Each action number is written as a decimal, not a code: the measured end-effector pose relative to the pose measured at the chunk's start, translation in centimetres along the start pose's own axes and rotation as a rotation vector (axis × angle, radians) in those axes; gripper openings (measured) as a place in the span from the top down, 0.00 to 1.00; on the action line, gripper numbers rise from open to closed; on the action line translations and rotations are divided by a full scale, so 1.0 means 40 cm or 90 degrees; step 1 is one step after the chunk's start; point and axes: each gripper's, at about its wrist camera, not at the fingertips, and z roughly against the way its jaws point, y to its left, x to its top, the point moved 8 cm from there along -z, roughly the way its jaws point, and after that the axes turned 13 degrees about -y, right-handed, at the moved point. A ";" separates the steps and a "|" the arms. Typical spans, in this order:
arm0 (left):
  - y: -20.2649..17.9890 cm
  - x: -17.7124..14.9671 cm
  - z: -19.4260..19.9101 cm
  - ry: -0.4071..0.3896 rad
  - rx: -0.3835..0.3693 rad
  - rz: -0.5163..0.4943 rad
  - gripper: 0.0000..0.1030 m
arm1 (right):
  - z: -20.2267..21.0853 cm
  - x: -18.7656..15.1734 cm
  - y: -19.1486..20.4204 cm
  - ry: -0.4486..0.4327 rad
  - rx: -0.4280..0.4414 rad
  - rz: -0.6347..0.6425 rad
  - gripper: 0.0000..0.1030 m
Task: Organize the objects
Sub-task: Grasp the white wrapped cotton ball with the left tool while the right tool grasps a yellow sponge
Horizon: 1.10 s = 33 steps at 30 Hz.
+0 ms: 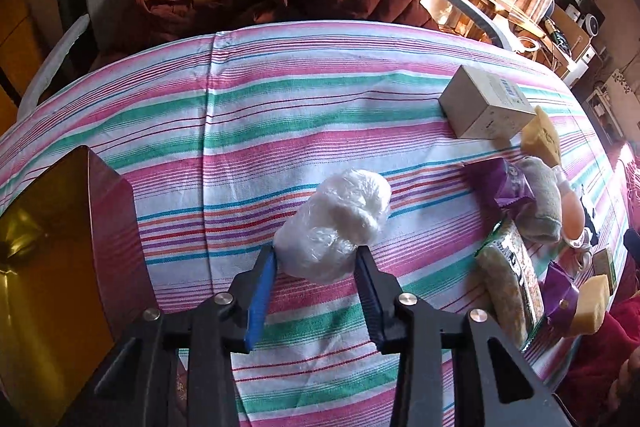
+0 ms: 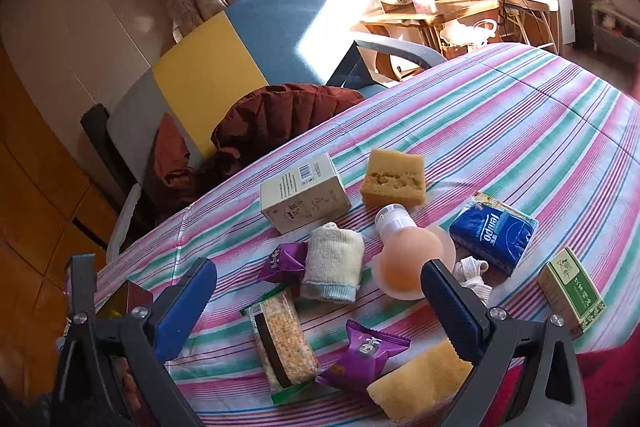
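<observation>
A white plastic-wrapped bundle (image 1: 336, 223) is pinched by the left tongs (image 1: 316, 259) mid-desk, w/ a gold-lined box (image 1: 60, 247) at near left; right tongs (image 2: 316, 291) are spread above the snacks.

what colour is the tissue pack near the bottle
Blue with white lettering; the tissue pack shows best in the right wrist view, just right of the bottle.

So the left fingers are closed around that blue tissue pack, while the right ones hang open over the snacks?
Not the tissue pack. The left wrist view shows the left gripper pinching a white plastic-wrapped bundle. The blue tissue pack lies untouched on the table. The right gripper is indeed open.
</observation>
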 end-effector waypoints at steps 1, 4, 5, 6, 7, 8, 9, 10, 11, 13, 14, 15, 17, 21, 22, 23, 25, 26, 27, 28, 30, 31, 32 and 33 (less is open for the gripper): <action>0.000 -0.003 0.009 -0.009 -0.003 -0.004 0.64 | -0.005 -0.008 0.012 0.010 0.007 0.014 0.01; -0.002 -0.005 0.041 -0.029 -0.012 -0.010 0.64 | -0.022 -0.042 0.057 0.044 0.028 0.066 0.06; 0.001 -0.005 0.050 -0.034 -0.016 -0.007 0.64 | -0.029 -0.056 0.069 0.059 0.034 0.081 0.09; 0.003 -0.004 0.063 -0.040 -0.019 -0.005 0.64 | -0.036 -0.069 0.077 0.072 0.037 0.096 0.11; 0.000 0.000 0.066 -0.041 -0.023 -0.009 0.64 | -0.041 -0.082 0.086 0.084 0.040 0.109 0.13; -0.001 0.001 0.071 -0.043 -0.024 -0.010 0.63 | -0.044 -0.093 0.092 0.094 0.043 0.121 0.13; 0.001 0.006 0.075 -0.046 -0.025 -0.007 0.62 | -0.046 -0.103 0.099 0.101 0.045 0.131 0.13; -0.002 0.006 0.075 -0.040 -0.036 -0.005 0.60 | -0.049 -0.111 0.105 0.107 0.047 0.140 0.13; -0.008 0.006 0.074 -0.038 -0.045 0.002 0.59 | -0.050 -0.118 0.109 0.111 0.046 0.148 0.13; -0.009 0.013 0.070 -0.042 -0.037 0.006 0.52 | -0.054 -0.124 0.112 0.116 0.041 0.159 0.14; -0.015 0.013 0.063 -0.031 -0.044 0.007 0.37 | -0.056 -0.127 0.113 0.118 0.041 0.162 0.14; -0.018 0.010 0.054 -0.020 -0.051 0.008 0.28 | -0.058 -0.130 0.113 0.123 0.043 0.162 0.14; -0.018 0.013 0.038 -0.016 -0.038 0.000 0.28 | -0.060 -0.131 0.111 0.129 0.044 0.157 0.14; -0.027 0.016 0.004 0.000 -0.046 0.006 0.28 | -0.061 -0.128 0.105 0.131 0.044 0.143 0.14; -0.028 0.019 -0.007 0.002 -0.048 0.014 0.28 | -0.061 -0.126 0.105 0.130 0.044 0.139 0.14; -0.029 0.019 -0.015 0.004 -0.047 0.018 0.30 | -0.061 -0.124 0.103 0.130 0.045 0.135 0.14; -0.032 0.023 -0.031 0.002 -0.048 0.026 0.52 | -0.062 -0.121 0.099 0.129 0.043 0.128 0.14; -0.035 0.022 -0.037 0.003 -0.047 0.026 0.55 | -0.062 -0.120 0.098 0.129 0.044 0.125 0.14; -0.041 0.023 -0.037 -0.005 -0.050 0.020 0.58 | -0.062 -0.118 0.095 0.128 0.042 0.123 0.14; -0.046 0.026 -0.029 -0.019 -0.051 0.012 0.60 | -0.063 -0.117 0.093 0.127 0.040 0.123 0.14; -0.058 0.030 -0.008 -0.041 -0.055 -0.003 0.61 | -0.062 -0.114 0.091 0.121 0.035 0.124 0.16; -0.060 0.031 0.007 -0.051 -0.056 -0.005 0.61 | -0.061 -0.111 0.088 0.117 0.030 0.126 0.22; -0.059 0.032 0.022 -0.058 -0.058 -0.004 0.61 | -0.061 -0.110 0.086 0.115 0.025 0.127 0.27; -0.056 0.032 0.040 -0.065 -0.061 0.002 0.61 | -0.062 -0.110 0.085 0.118 0.024 0.126 0.29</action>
